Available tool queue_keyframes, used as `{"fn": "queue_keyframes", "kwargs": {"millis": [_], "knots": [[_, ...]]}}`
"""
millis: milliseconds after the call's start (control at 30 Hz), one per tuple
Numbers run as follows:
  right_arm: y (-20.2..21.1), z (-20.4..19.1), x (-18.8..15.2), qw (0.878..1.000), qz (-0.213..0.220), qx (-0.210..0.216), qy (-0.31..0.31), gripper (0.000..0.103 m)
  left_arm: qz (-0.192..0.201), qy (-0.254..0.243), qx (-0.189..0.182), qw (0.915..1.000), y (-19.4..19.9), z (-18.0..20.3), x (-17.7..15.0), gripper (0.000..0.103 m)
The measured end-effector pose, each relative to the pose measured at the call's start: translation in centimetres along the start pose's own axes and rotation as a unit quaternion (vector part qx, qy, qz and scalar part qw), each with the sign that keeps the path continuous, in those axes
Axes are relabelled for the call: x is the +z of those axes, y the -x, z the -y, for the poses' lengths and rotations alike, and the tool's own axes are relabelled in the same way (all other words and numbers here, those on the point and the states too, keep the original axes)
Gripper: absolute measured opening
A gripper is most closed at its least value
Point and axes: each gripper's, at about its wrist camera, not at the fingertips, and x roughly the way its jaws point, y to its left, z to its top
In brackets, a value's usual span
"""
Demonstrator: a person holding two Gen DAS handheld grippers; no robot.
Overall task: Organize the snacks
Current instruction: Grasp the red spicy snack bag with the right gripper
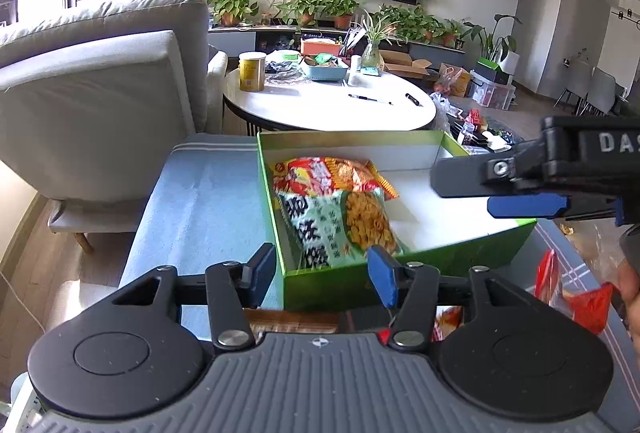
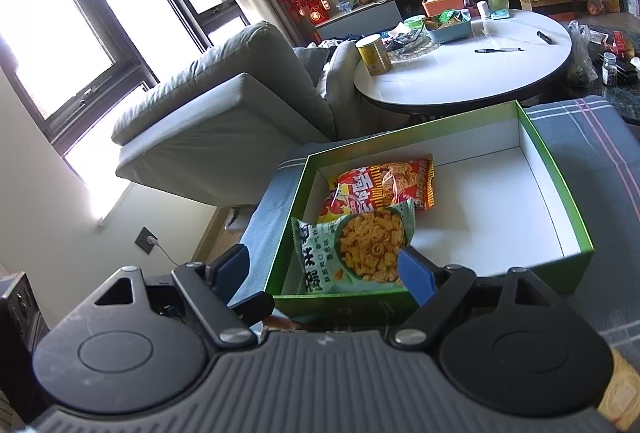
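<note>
1. Left wrist view: two snack bags, red bag [image 1: 332, 173] and green bag [image 1: 340, 229], lie inside the green box [image 1: 412, 261].
2. Left gripper [image 1: 322, 271] and right gripper [image 2: 324, 271] are both open, empty.
3. More red packets [image 1: 576, 297] wait outside, probably next.

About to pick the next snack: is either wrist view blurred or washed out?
Left wrist view: motion smear on the red snack bag and green box; window glare upper left. Right wrist view: sharper, green snack bag print legible, window blown out.
</note>
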Motion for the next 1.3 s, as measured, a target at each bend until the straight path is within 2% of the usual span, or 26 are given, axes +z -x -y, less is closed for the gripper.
{"fn": "queue_keyframes", "kwargs": {"millis": [133, 267, 367, 633, 767, 900, 1067, 1200, 1300], "knots": [[0.7, -0.2, -2.0, 1.0, -0.009, 0.015, -0.004, 0.076, -0.009, 0.01, -0.001, 0.9999, 0.7, -0.5, -2.1, 0.051], [0.5, -0.9, -4.3, 0.999, -0.031, 0.033, -0.003, 0.076, -0.034, 0.023, -0.006, 0.9991, 0.9, -0.9, -4.4, 0.051], [0.4, -2.3, -5.5, 0.999, -0.02, 0.022, 0.019, 0.077, -0.047, 0.025, -0.01, 0.9985, 1.0, -0.9, -5.7, 0.051], [0.0, -5.2, -6.8, 1.0, -0.012, 0.023, 0.015, 0.076, -0.046, 0.018, -0.009, 0.9987, 1.8, -0.7, -7.2, 0.051], [-1.2, -5.7, -7.5, 0.999, -0.034, 0.039, -0.001, 0.076, -0.044, 0.022, -0.009, 0.9987, 2.3, -1.0, -7.7, 0.051], [-2.2, -4.8, -8.3, 0.998, -0.05, 0.018, -0.028, 0.076, -0.045, 0.026, -0.008, 0.9986, 2.4, -1.3, -8.1, 0.051], [-2.8, -1.8, -8.8, 0.992, -0.076, -0.005, -0.098, 0.076, -0.048, 0.031, -0.013, 0.9983, 2.3, -1.2, -8.1, 0.051], [-2.0, 0.0, -8.7, 0.99, -0.067, -0.058, -0.114, 0.078, -0.046, 0.029, -0.018, 0.9983, 2.2, -1.0, -8.1, 0.051], [-1.6, 1.2, -8.5, 0.989, -0.065, -0.057, -0.124, 0.079, -0.051, 0.021, -0.021, 0.9982, 1.7, -0.4, -8.1, 0.051]]}}
